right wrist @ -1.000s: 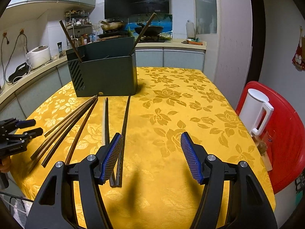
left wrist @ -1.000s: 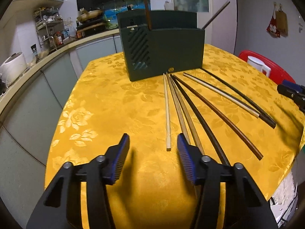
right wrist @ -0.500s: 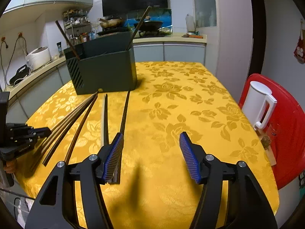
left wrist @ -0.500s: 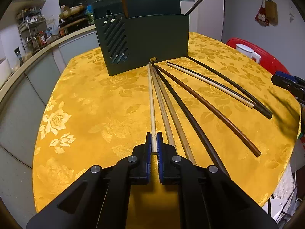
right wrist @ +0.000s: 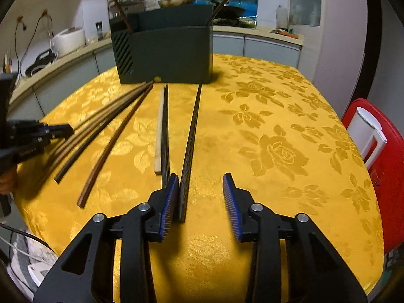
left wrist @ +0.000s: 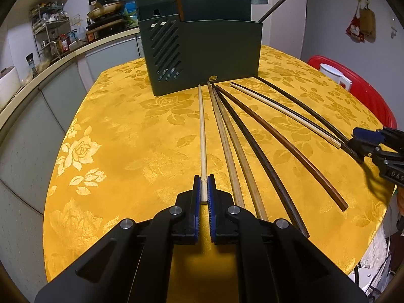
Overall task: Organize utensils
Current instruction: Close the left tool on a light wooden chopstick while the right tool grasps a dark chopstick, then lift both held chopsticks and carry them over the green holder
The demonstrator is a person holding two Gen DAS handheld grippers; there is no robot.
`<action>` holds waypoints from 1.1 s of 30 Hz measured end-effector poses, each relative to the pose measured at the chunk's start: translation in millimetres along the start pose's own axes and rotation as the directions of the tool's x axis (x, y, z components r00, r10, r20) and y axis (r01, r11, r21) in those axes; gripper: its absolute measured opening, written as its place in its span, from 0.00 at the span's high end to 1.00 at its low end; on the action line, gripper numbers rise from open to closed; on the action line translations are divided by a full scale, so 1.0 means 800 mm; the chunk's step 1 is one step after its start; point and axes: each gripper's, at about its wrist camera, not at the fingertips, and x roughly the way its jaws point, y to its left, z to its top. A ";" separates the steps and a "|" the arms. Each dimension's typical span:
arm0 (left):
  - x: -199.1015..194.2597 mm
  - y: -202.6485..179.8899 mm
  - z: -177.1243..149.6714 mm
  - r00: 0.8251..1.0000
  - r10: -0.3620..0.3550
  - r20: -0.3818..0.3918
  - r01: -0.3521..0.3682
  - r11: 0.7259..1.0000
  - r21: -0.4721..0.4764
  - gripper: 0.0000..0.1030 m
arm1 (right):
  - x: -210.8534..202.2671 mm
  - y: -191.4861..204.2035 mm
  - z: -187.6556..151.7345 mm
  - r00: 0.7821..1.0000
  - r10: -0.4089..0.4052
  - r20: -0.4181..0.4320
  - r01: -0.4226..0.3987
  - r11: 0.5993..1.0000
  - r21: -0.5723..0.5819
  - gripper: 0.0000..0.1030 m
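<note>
Here the desk (left wrist: 121,156), round and draped in a yellow cloth woven with roses, fills most of both views. At its far side stands a dark green utensil holder (left wrist: 202,58) with slanted slots in its side wall; two dark sticks already stand in it, leaning out over the rim. In front of the holder a row of chopsticks lies fanned on the cloth, their far tips gathered near the holder's base. To the right, off the desk's edge, a red seat (right wrist: 386,176) carries a white jug (right wrist: 366,131).

In the left wrist view the left tool (left wrist: 204,192) is clenched on the near end of the pale chopstick (left wrist: 202,131), the leftmost of the row, its blue pads pressing the stick from both sides. Just beside it to the right lie two tan chopsticks (left wrist: 227,146), then a black one and a brown one.

In the right wrist view the right tool (right wrist: 200,194) is low over the near end of the black chopstick (right wrist: 190,136), the rightmost of the row. Its jaws are closing, with the stick between them, touching or nearly touching the left pad, while the right pad stands clear of it. A second black chopstick and a cream chopstick (right wrist: 159,131) lie together just left of that pad.
</note>
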 end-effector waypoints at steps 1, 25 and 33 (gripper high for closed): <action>0.000 0.000 0.000 1.000 0.001 0.000 -0.001 1.000 0.001 0.95 | 0.000 0.000 0.000 1.000 -0.001 0.002 0.001 1.000 -0.003 0.67; -0.005 -0.007 -0.004 0.999 0.042 0.010 -0.043 0.999 0.024 0.95 | -0.005 0.001 -0.006 1.000 0.023 0.001 -0.023 1.000 0.008 0.92; -0.061 0.004 0.016 0.988 0.080 0.129 -0.080 0.997 -0.001 0.95 | -0.060 -0.012 0.020 0.990 0.020 0.139 -0.026 0.999 0.042 0.93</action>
